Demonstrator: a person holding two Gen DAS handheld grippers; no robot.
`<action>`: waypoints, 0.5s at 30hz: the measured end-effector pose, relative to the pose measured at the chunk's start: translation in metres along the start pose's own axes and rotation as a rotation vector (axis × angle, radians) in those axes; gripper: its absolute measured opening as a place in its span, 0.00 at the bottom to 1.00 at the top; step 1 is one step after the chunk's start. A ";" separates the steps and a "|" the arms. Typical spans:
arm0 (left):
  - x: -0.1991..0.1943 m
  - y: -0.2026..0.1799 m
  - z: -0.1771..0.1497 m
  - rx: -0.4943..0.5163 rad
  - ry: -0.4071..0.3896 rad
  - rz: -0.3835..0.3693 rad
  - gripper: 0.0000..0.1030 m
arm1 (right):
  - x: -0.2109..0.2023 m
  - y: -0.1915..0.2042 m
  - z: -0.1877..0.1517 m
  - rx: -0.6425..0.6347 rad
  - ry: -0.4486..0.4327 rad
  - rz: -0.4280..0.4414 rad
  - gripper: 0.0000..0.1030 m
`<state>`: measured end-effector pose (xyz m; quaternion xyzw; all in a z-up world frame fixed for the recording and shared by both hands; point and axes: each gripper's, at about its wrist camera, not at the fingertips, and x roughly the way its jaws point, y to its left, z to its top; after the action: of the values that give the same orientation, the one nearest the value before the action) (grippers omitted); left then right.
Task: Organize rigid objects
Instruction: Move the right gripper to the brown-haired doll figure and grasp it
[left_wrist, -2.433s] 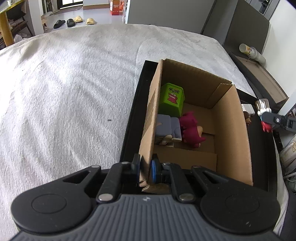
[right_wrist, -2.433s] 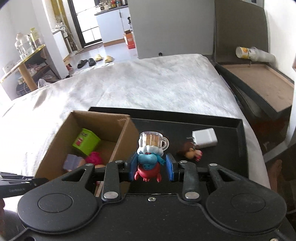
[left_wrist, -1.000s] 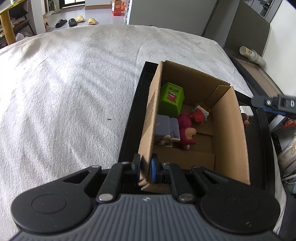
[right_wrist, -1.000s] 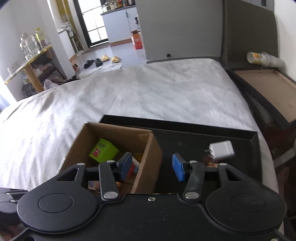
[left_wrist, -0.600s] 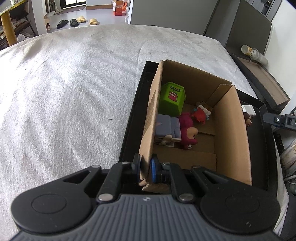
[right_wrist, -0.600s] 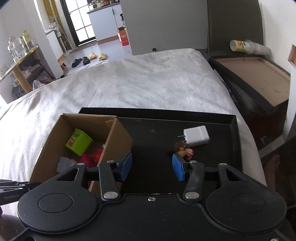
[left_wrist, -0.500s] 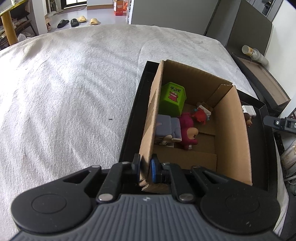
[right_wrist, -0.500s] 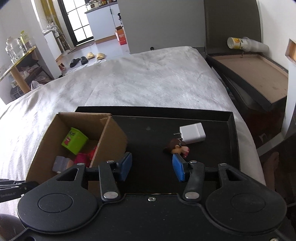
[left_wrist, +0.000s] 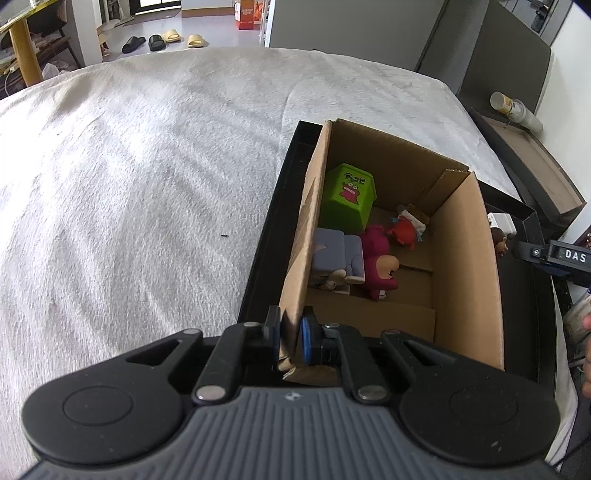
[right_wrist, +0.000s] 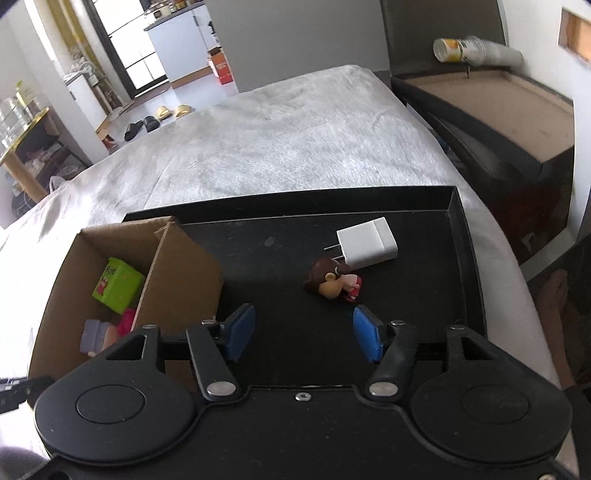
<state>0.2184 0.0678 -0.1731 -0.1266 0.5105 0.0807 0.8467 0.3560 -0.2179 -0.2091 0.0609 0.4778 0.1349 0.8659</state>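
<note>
My left gripper (left_wrist: 290, 334) is shut on the near left wall of the cardboard box (left_wrist: 476, 280), which stands on the black tray (left_wrist: 273, 206). Inside lie a green cube (left_wrist: 349, 197), a grey block figure (left_wrist: 336, 254), a magenta figure (left_wrist: 378, 260) and a red-and-blue figure (left_wrist: 404, 229). My right gripper (right_wrist: 303, 332) hovers over the tray (right_wrist: 424, 295) with its jaws opening and nothing between them. Just ahead of it lie a small brown-haired figure (right_wrist: 330, 282) and a white charger plug (right_wrist: 369, 243). The box (right_wrist: 181, 273) is to its left.
The tray rests on a bed with a white fuzzy blanket (left_wrist: 147, 177). A dark bedside unit (right_wrist: 498, 107) with a lying stack of paper cups (right_wrist: 476, 50) stands to the right. Slippers (left_wrist: 162, 38) lie on the floor far back.
The right gripper moved right from over the box, came lower over the tray and opened wider; the figure it carried now lies in the box. The left gripper kept still on the box wall.
</note>
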 end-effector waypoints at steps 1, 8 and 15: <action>0.000 0.000 0.000 0.001 0.000 0.001 0.10 | 0.003 -0.002 0.001 0.016 0.003 0.004 0.58; 0.000 -0.002 0.000 0.005 0.003 0.007 0.10 | 0.027 -0.016 0.006 0.092 0.029 0.013 0.59; 0.002 0.001 0.001 -0.006 0.005 0.004 0.10 | 0.049 -0.028 0.009 0.157 0.056 0.002 0.59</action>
<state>0.2195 0.0688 -0.1744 -0.1282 0.5125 0.0834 0.8449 0.3935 -0.2302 -0.2502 0.1255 0.5110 0.0997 0.8445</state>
